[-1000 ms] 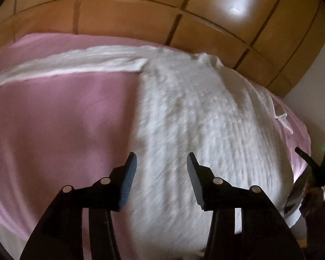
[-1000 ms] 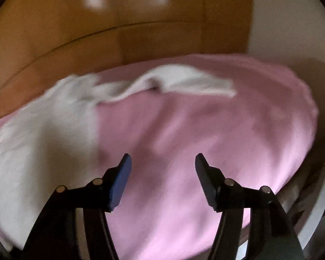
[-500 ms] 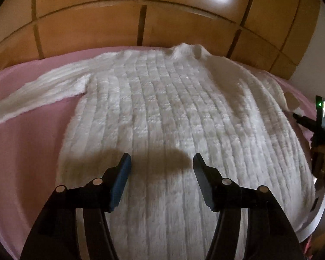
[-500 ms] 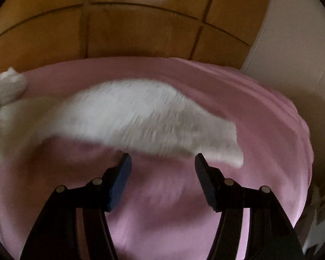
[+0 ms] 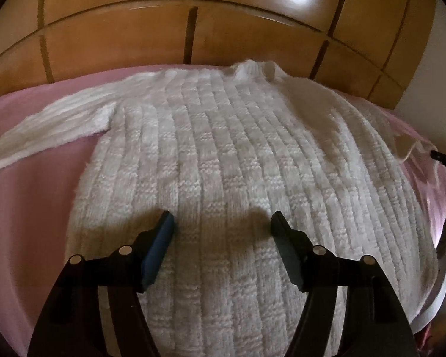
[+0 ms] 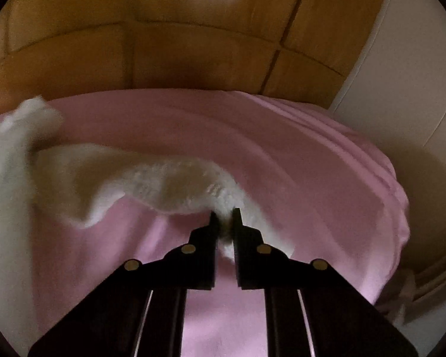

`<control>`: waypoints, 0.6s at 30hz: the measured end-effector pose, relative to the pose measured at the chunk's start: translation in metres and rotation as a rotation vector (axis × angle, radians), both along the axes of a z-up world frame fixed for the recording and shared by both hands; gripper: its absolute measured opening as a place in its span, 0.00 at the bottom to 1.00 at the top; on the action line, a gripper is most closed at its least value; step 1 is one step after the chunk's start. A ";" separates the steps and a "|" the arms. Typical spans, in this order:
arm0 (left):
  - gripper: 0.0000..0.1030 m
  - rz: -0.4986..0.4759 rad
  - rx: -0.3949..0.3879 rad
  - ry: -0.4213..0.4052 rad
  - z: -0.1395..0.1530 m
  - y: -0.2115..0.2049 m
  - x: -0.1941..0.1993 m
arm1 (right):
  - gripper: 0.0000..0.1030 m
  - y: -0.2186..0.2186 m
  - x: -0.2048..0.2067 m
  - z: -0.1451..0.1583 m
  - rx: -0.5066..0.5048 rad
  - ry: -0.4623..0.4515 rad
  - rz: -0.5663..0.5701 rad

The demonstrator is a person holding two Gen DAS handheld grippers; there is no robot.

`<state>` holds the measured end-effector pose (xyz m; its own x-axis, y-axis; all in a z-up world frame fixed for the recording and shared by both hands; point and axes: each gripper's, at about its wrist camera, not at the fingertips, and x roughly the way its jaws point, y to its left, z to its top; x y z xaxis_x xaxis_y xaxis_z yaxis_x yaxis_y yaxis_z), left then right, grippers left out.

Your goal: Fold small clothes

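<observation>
A white knitted sweater (image 5: 223, 160) lies flat, collar away from me, on a pink sheet (image 5: 29, 214). Its left sleeve (image 5: 50, 131) stretches out to the left. My left gripper (image 5: 221, 223) hovers just above the sweater's lower body; its jaws are opening and nothing is between them. In the right wrist view the right sleeve (image 6: 151, 181) is lifted off the sheet (image 6: 282, 154), and my right gripper (image 6: 224, 212) is shut on the sleeve's cuff end, with white knit bunched between the pads.
A brown wooden panelled headboard (image 5: 223, 35) rises behind the bed. A pale wall (image 6: 401, 89) stands to the right. The bed's right edge (image 6: 401, 208) drops off near the right gripper. The tip of the right gripper (image 5: 443, 157) shows at the left view's right edge.
The right gripper has closed on the end of the right sleeve and lifted it. The left gripper's jaws stand wider than before, over the same part of the sweater.
</observation>
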<state>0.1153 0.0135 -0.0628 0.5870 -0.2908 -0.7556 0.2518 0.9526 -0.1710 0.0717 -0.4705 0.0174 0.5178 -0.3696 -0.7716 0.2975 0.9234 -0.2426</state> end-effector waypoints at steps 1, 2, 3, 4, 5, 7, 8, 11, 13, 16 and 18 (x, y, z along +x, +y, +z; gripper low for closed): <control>0.65 -0.005 -0.002 -0.004 0.000 0.000 0.001 | 0.07 0.006 -0.012 0.014 -0.012 0.010 0.028; 0.65 -0.006 -0.005 -0.008 0.001 0.002 0.002 | 0.07 0.013 -0.022 0.021 -0.023 0.019 0.049; 0.65 -0.005 -0.011 -0.008 0.001 0.004 0.003 | 0.07 0.018 -0.028 0.029 -0.028 0.029 0.072; 0.65 -0.004 -0.023 -0.006 0.000 0.006 0.005 | 0.07 0.022 -0.034 0.037 -0.032 0.038 0.092; 0.65 -0.002 -0.029 -0.006 -0.001 0.006 0.006 | 0.07 0.027 -0.042 0.048 -0.039 0.048 0.117; 0.65 0.000 -0.039 -0.006 -0.002 0.008 0.008 | 0.07 0.032 -0.047 0.061 -0.049 0.064 0.153; 0.65 0.001 -0.043 -0.006 -0.003 0.008 0.009 | 0.07 0.037 -0.053 0.067 -0.043 0.067 0.172; 0.65 -0.002 -0.049 -0.008 -0.006 0.008 0.010 | 0.07 0.039 -0.057 0.084 -0.028 0.070 0.205; 0.65 -0.005 -0.049 -0.009 -0.008 0.008 0.012 | 0.07 0.032 -0.057 0.094 0.010 0.058 0.194; 0.67 -0.008 -0.048 -0.006 -0.007 0.007 0.014 | 0.07 0.000 -0.041 0.098 0.047 0.046 0.131; 0.68 -0.008 -0.045 -0.003 -0.008 0.006 0.014 | 0.07 -0.030 -0.028 0.097 0.093 0.035 0.063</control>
